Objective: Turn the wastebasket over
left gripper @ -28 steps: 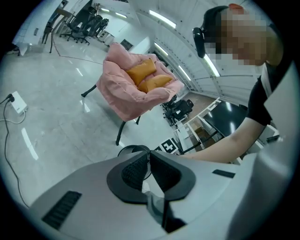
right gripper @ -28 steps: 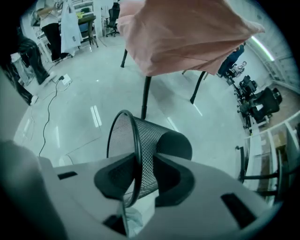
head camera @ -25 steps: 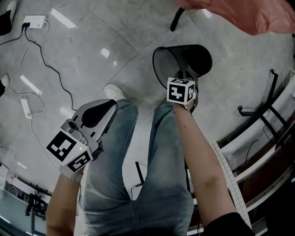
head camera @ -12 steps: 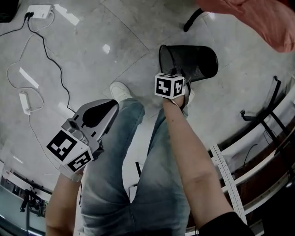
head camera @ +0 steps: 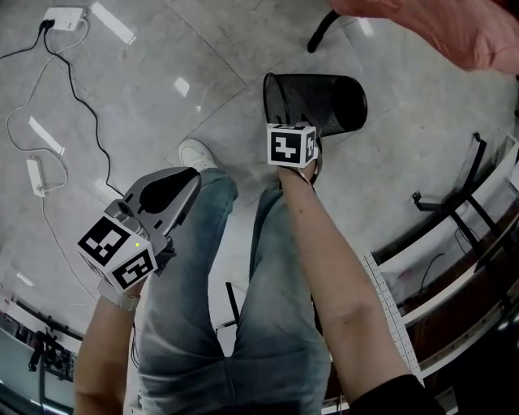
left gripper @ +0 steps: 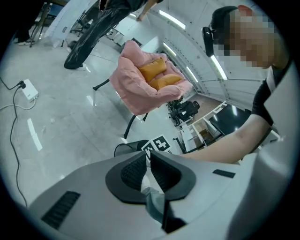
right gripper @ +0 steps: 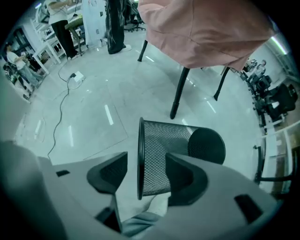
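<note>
at 12 o'clock, black wire-mesh wastebasket (head camera: 320, 101) lies sideways (not upside down); right gripper (right gripper: 145, 161) jaws just opened around rim, left gripper (left gripper: 147, 157) pinched together.

We see a pink padded chair (left gripper: 140, 91) on thin black legs (right gripper: 179, 93), with two orange cushions (left gripper: 157, 77) lying in its seat. Glossy grey floor (head camera: 405, 154) — a white power strip (head camera: 61, 16) on it at upper left in the head view, a black cable (head camera: 83, 109) snaking away from it, and a second white block (head camera: 34, 172) nearby on a pale lead. Blue jeans (head camera: 268, 324) and one white shoe (head camera: 195, 152) fill the middle of that view. To the right are a black metal frame (head camera: 450, 207) and a perforated white rail (head camera: 393, 316). Further back we see black office chairs (right gripper: 276, 101), ceiling strip lights (left gripper: 171, 18), a person (right gripper: 61, 23) standing by tables — and something tall and black (left gripper: 89, 37) we can't identify.
</note>
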`<state>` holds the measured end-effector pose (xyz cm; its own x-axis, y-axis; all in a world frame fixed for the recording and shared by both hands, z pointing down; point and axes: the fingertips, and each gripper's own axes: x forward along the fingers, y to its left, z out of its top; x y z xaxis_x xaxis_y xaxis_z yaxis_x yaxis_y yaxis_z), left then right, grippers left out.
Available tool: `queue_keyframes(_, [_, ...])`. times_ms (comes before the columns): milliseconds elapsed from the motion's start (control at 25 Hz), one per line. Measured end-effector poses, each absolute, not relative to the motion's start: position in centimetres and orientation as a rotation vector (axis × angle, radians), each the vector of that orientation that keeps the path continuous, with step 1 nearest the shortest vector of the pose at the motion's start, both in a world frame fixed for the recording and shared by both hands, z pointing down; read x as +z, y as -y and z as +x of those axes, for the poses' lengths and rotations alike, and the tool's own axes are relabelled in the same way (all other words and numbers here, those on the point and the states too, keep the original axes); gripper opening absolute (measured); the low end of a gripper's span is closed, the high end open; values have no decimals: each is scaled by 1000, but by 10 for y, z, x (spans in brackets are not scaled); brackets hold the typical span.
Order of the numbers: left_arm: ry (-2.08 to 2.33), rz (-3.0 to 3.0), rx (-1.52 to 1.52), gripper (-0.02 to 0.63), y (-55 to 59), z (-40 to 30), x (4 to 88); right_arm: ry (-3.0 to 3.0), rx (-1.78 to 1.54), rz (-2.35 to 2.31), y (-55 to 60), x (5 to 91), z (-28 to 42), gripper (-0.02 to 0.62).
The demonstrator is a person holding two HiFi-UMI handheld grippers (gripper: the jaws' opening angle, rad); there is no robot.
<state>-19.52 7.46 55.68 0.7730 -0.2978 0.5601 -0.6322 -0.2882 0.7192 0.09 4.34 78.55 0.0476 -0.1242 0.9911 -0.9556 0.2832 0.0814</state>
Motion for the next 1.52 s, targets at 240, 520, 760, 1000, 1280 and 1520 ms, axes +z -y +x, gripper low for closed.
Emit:
queue_keyframes(240, [752,1853,382,139,-68,-138,561,1564,962,1028,-45,759,37,259])
queue_keyframes(520, [835,1767,397,181,-58,-56,626,1668,1038,1020,-16,758,150,293])
queue_keyframes(760, [892,1662,454,223,-42,-9,710,1683,1170,1016,16,790,228,341])
queue_keyframes(1000, [972,1574,517,238,-34,-5,772,1719,1469,902,20,824,237,344])
queue_keyframes(1280, [1058,1504,459,148,-40,-9,795,1748,1665,780,12,840,214,344])
queue_keyframes(1520, [1040,1560,327,67,-36,-3,791,1767,1746,777,13,841,213,327])
